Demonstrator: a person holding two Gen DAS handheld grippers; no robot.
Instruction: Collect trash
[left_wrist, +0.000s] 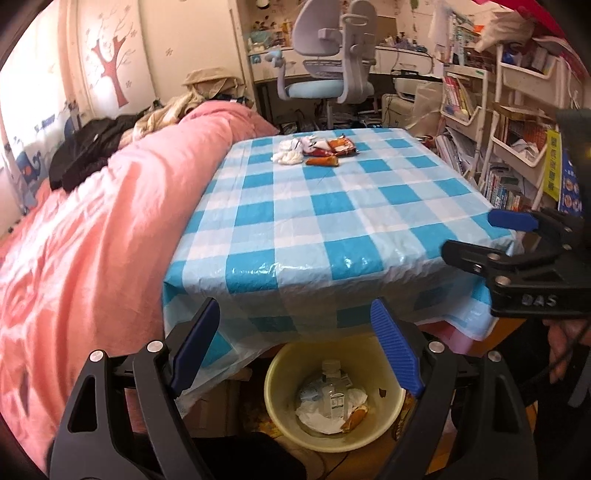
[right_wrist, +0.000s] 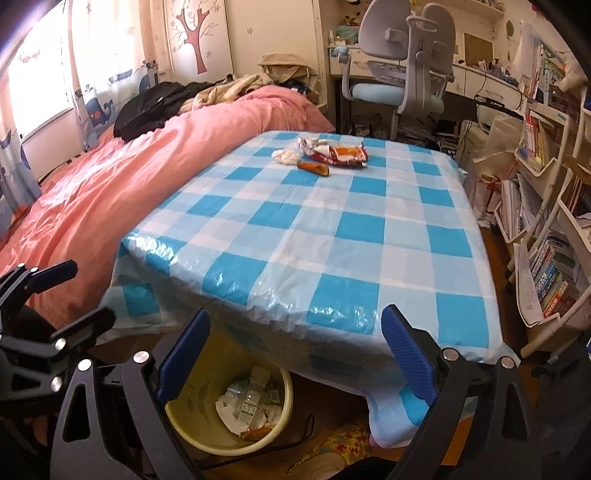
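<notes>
Trash lay uncollected at the bench's twelve o'clock end, some already in the bin at six, both grippers' jaws spread, empty.

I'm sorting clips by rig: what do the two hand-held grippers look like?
Both match. The left hand-held gripper has black plastic arms with triangular cut-outs, silver round rivets and blue ribbed finger pads. The right hand-held gripper is the same, with raised lettering on its black body. No cables or sleeves are visible.

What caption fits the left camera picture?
Open left tongs above a yellow bin; wrappers wait on the checked table.
</notes>
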